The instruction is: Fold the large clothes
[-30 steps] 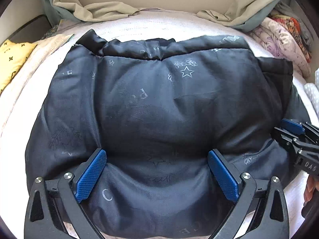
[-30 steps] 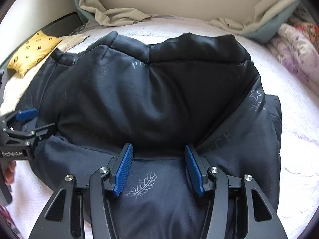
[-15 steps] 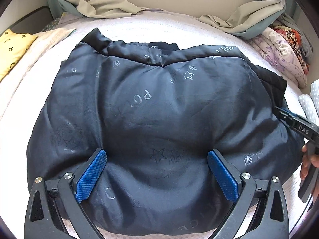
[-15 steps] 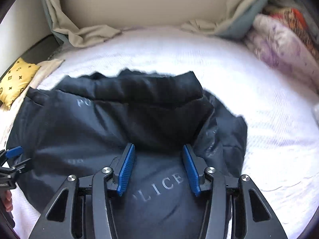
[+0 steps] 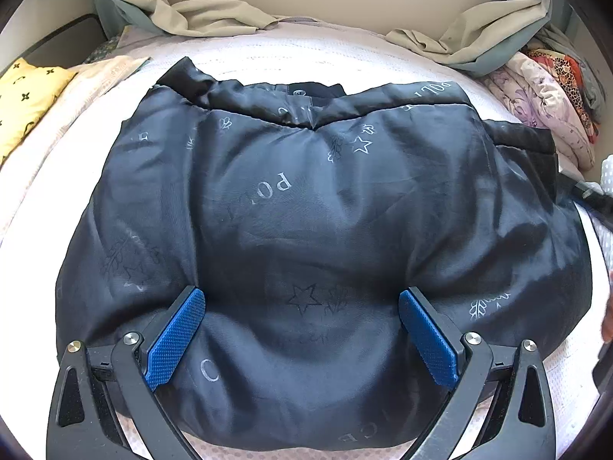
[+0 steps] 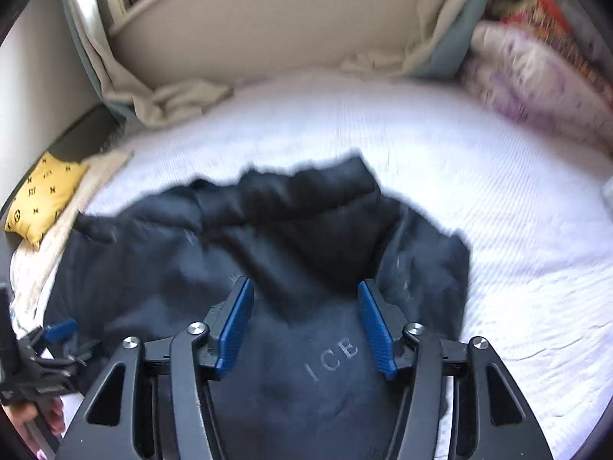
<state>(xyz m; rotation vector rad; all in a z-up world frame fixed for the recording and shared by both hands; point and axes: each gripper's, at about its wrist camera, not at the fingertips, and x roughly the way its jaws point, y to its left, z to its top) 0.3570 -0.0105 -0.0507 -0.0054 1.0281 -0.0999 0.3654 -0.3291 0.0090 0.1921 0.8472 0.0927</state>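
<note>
Jaws of the left gripper (image 5: pixel 302 329) stand spread wide, low over the near edge of the dark jacket (image 5: pixel 306 211), and they pinch nothing. Jaws of the right gripper (image 6: pixel 304 326) are also spread apart and hold nothing, above the part of the jacket where the letters "ICE" are printed; this view is blurred. Folded into a puffy bundle, the jacket lies on the white bed (image 5: pixel 268 53), with a yellow pillow (image 5: pixel 23 99) at the left side.
</note>
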